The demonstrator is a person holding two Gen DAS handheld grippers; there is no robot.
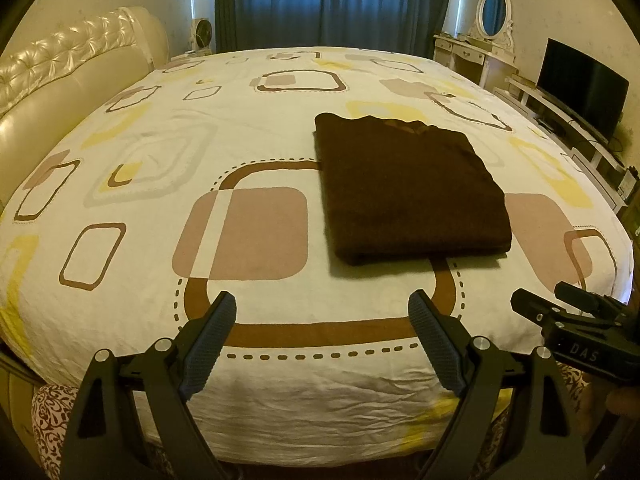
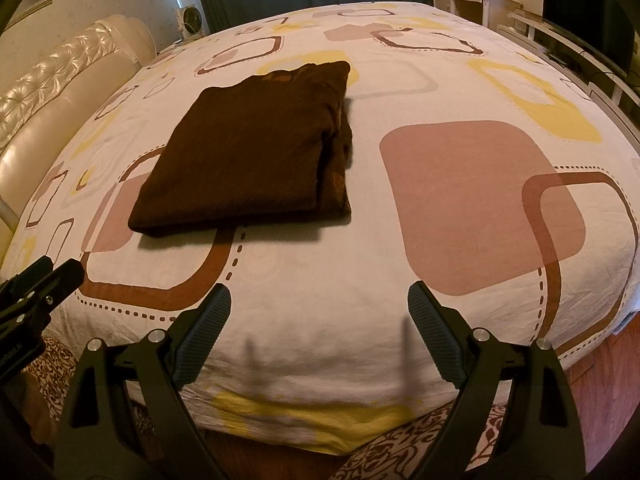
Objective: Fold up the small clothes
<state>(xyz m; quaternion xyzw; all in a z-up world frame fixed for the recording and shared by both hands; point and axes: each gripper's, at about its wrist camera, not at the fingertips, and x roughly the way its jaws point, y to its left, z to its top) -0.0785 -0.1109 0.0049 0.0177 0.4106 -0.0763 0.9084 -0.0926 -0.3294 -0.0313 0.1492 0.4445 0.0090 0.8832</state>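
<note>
A dark brown garment (image 1: 408,188) lies folded into a neat rectangle on the patterned bed sheet (image 1: 256,236). From the right wrist view the same garment (image 2: 248,156) sits left of centre, its stacked layers showing along the right edge. My left gripper (image 1: 322,304) hovers over the bed's near edge, open and holding nothing, well short of the garment. My right gripper (image 2: 319,298) is also open and holds nothing, near the bed's front edge and to the right of the garment. The right gripper's fingers (image 1: 560,312) show at the left view's right edge.
A cream tufted headboard (image 1: 68,76) runs along the left. Blue curtains (image 1: 332,0) hang behind the bed. A white dressing table with mirror (image 1: 480,44) and a TV on a low stand (image 1: 580,88) stand at the right. Wooden floor (image 2: 600,400) lies beside the bed.
</note>
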